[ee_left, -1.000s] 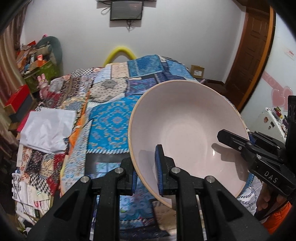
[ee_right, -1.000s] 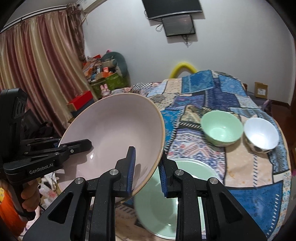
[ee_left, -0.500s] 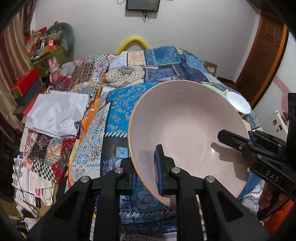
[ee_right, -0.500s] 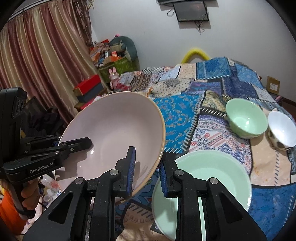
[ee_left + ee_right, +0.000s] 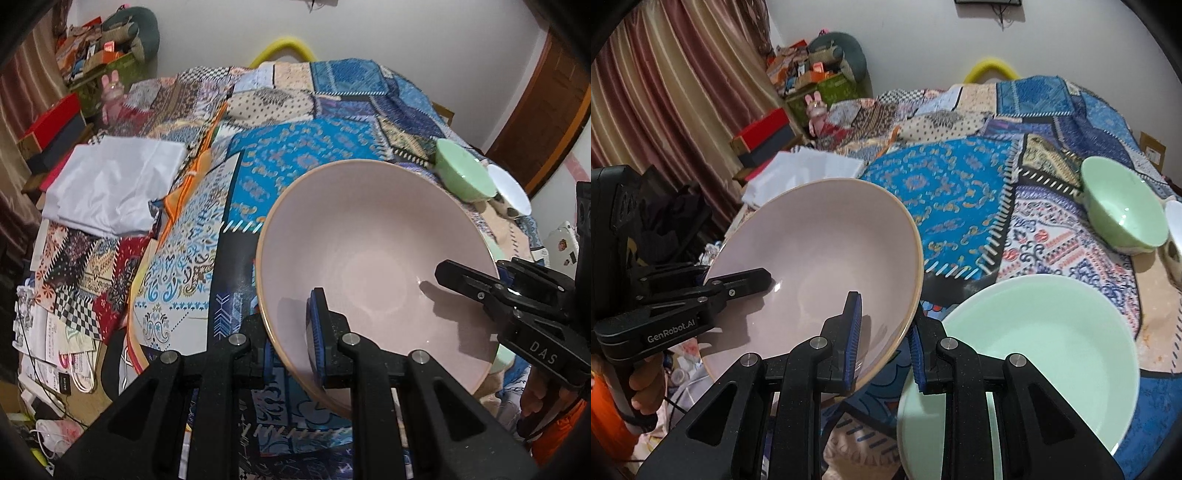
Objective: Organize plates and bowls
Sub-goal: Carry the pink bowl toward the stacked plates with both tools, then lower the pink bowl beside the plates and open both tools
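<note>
A large pink bowl [image 5: 369,258] [image 5: 812,258] hangs tilted above the patchwork table, gripped at opposite rims. My left gripper [image 5: 291,341] is shut on its near rim, one pad inside and one outside. My right gripper [image 5: 884,347] is shut on the other rim, and it also shows at the right of the left wrist view. Just right of and below the pink bowl a wide pale green plate [image 5: 1034,350] lies on the cloth. Behind the plate stand a green bowl [image 5: 1123,206] [image 5: 461,177] and a white bowl [image 5: 509,192].
The table wears a blue patchwork cloth [image 5: 960,184]. A folded white cloth [image 5: 110,184] lies at its left side. Red and dark boxes [image 5: 51,118] and clutter sit by the curtain. Papers and cables litter the floor at lower left. A hand [image 5: 642,384] holds the left gripper's handle.
Both grippers have sunk toward the table with the pink bowl between them. The green plate and the two small bowls now appear nearer and larger.
</note>
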The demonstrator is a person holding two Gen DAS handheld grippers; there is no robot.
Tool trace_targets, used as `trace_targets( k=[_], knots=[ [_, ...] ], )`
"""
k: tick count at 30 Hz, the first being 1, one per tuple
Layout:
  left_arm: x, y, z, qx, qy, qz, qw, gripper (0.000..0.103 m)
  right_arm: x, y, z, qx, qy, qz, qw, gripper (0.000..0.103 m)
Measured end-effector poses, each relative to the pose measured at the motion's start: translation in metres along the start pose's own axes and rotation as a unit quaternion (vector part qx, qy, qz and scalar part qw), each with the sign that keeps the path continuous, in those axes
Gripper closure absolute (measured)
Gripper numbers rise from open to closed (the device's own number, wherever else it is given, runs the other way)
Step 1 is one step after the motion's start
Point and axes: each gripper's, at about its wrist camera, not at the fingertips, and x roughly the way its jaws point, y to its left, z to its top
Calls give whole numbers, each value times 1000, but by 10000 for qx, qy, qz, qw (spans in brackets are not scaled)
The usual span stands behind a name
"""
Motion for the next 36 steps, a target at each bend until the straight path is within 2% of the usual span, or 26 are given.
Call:
trace_targets(
  k=[14,25,32,36],
  knots=[
    [43,23,-15,-259,502,22,9984,86,41,0,-11,4,580,60,9983,81],
    [47,25,-19,-267,445,102,9986,85,46,6,-9,-209,700,-138,9972,80],
    [33,27,-17,-260,253,263,9990,85,18,0,-3,-118,332,-176,9992,79],
    [11,24,-11,-211,-59,372,9991,85,-7,-4,2,-67,41,-272,9996,79]
  ],
)
